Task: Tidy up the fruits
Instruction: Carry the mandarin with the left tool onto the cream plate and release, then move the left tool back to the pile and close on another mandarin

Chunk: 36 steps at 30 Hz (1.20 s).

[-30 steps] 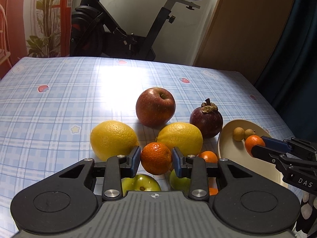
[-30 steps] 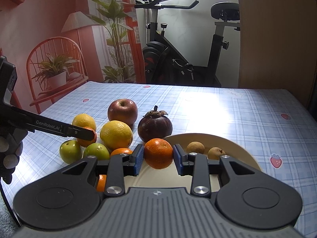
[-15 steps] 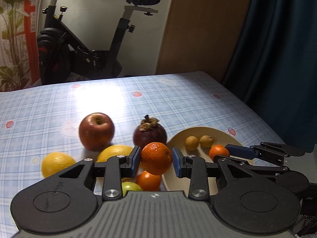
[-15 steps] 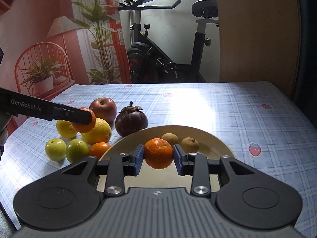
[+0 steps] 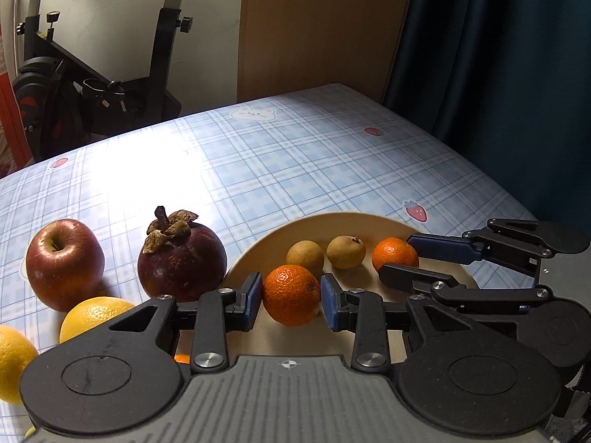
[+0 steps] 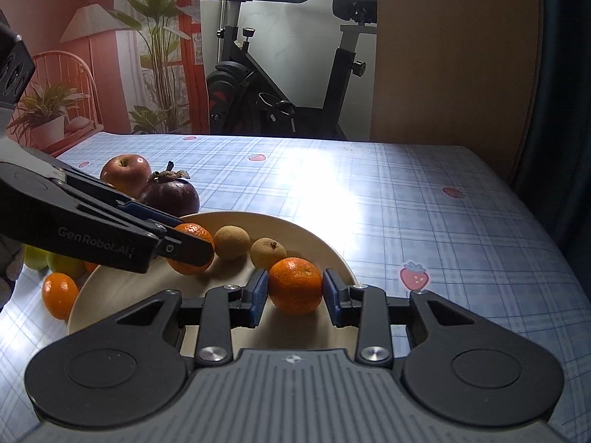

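Observation:
My left gripper (image 5: 291,295) is shut on a tangerine (image 5: 290,304) just over the near-left part of the cream plate (image 5: 369,219). In the right wrist view the left gripper (image 6: 192,245) reaches in from the left with that tangerine (image 6: 195,234) low over the plate (image 6: 147,288). My right gripper (image 6: 295,288) is shut on a second tangerine (image 6: 295,277) over the plate's near-right part; the left wrist view shows the right gripper (image 5: 397,254) at the right. Two brown longans (image 6: 231,242) (image 6: 268,253) lie in the plate.
Left of the plate on the blue checked tablecloth stand a red apple (image 5: 64,264), a dark mangosteen (image 5: 183,260) and two yellow citrus fruits (image 5: 94,313). A loose tangerine (image 6: 59,293) and green fruits (image 6: 62,264) lie by the plate's left rim. An exercise bike stands behind the table.
My left gripper has swung right with its tangerine, from above the fruit pile to over the plate. The right gripper has sunk a little toward the plate, still gripping its tangerine.

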Each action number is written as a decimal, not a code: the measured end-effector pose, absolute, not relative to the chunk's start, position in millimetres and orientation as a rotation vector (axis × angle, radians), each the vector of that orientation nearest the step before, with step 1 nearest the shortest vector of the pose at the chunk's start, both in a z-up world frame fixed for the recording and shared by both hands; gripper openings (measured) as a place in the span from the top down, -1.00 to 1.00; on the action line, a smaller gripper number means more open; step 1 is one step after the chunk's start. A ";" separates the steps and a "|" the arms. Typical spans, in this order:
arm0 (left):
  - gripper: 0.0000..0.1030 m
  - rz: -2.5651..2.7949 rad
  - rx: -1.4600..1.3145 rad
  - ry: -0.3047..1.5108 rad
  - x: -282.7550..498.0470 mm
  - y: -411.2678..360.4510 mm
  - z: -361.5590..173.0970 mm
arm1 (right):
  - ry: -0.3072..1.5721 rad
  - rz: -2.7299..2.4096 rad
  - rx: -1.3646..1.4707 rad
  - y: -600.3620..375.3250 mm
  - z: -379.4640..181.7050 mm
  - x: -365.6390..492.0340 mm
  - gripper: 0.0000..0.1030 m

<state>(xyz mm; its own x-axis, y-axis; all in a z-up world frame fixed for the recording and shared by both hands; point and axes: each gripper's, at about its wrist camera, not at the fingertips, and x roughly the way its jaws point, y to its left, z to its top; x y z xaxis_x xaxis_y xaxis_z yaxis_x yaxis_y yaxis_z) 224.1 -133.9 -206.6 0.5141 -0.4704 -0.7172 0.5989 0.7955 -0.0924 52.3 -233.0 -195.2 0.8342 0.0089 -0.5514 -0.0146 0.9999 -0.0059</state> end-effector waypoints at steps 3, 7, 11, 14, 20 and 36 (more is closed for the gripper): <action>0.29 -0.647 0.173 0.795 223.9 -137.3 -207.9 | 0.573 0.013 -0.018 -232.7 -195.5 55.2 0.32; 0.29 -0.643 0.186 0.785 224.2 -138.1 -206.2 | 0.564 0.017 -0.021 -233.3 -195.3 59.7 0.32; 0.28 -0.645 0.177 0.781 224.9 -136.4 -205.4 | 0.555 0.015 -0.031 -232.4 -196.4 63.2 0.32; 0.25 -0.648 0.173 0.788 224.6 -135.5 -204.9 | 0.560 0.012 -0.032 -230.4 -196.5 64.4 0.29; 0.18 -0.654 0.155 0.774 217.8 -126.7 -194.4 | 0.586 0.016 -0.026 -228.1 -193.9 64.6 0.24; 0.18 -0.514 -0.020 0.693 185.4 -50.4 -150.7 | 0.553 0.036 0.067 -210.1 -161.6 41.9 0.21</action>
